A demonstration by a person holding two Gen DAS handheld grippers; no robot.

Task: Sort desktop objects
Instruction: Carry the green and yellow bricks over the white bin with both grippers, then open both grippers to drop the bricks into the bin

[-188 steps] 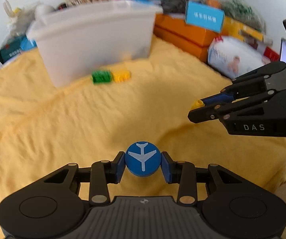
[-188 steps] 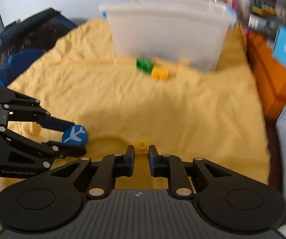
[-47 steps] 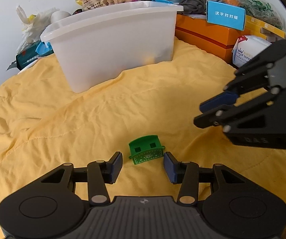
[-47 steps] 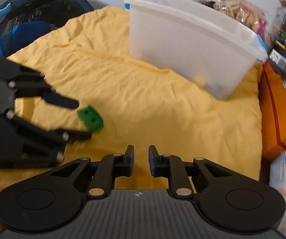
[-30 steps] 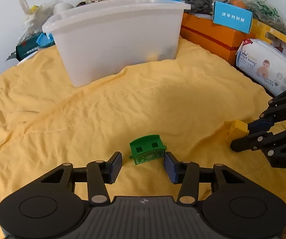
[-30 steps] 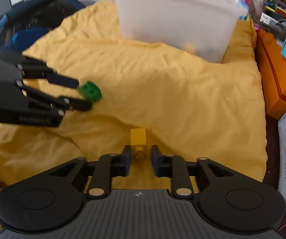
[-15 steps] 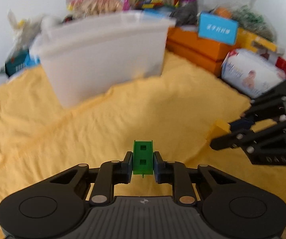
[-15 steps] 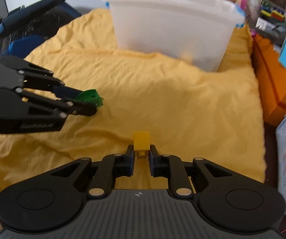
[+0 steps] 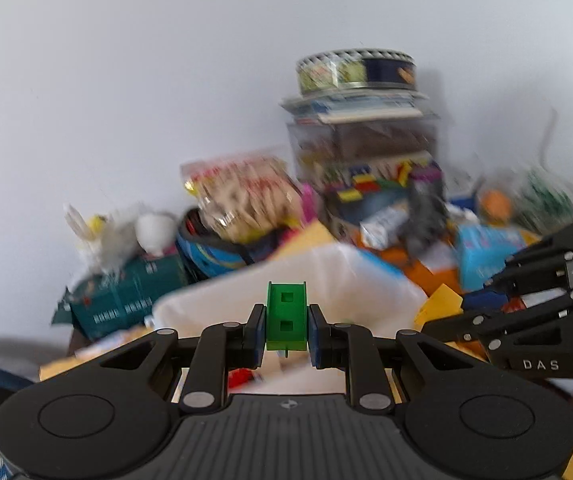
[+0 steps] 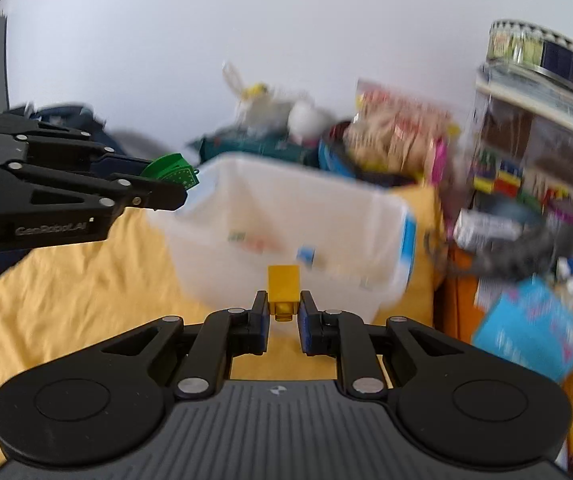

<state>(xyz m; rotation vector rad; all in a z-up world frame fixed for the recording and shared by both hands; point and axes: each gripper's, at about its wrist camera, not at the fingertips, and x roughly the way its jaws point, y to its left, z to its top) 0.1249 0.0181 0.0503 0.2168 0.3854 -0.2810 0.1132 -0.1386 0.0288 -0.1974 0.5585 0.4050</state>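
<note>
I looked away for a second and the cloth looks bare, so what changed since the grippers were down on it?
The left gripper closed on the green plastic toy piece and the right gripper on the small yellow building block; both lifted off the yellow cloth toward the translucent white plastic bin. The bin stayed put.

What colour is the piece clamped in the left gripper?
Green piece, clearest in the left wrist view, pinched in the left gripper.

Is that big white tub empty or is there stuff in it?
Not empty. Small coloured pieces lie blurred in the white tub; what they are, cannot tell.
</note>
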